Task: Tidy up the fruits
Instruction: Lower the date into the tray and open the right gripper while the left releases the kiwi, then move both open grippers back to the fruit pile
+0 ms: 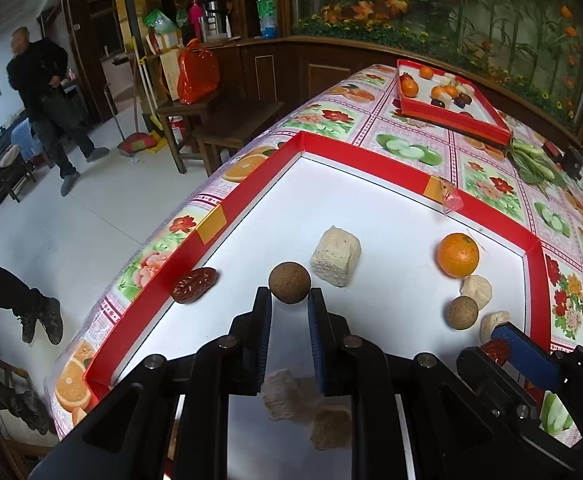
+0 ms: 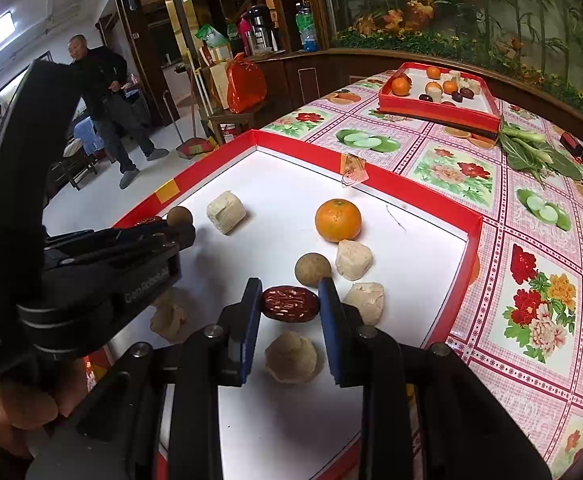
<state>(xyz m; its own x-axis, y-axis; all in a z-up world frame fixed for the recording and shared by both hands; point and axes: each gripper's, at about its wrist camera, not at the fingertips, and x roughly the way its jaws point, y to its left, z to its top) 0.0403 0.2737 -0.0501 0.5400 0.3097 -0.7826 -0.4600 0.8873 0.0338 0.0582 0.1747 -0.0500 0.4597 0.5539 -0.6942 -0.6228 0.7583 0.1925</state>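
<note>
In the left wrist view, my left gripper [image 1: 290, 300] pinches a brown ball [image 1: 290, 282] between its very tips, over the white floor of the near red-walled tray [image 1: 251, 196]. In the right wrist view, my right gripper [image 2: 290, 300] is shut on a red date [image 2: 290, 304], which touches both pads. Loose in the tray are an orange [image 2: 338, 220], a second brown ball [image 2: 312, 270], a beige puffed block [image 2: 226, 212] and several beige lumps [image 2: 365, 302]. Another red date [image 1: 194, 285] lies against the tray's left wall.
A second red tray [image 2: 435, 114] at the table's far end holds oranges, dark dates and pale pieces. Leafy greens [image 2: 531, 152] lie beside it on the flowered tablecloth. A hand [image 2: 15, 408] holds the left gripper. A person [image 1: 47, 92] stands on the floor to the left.
</note>
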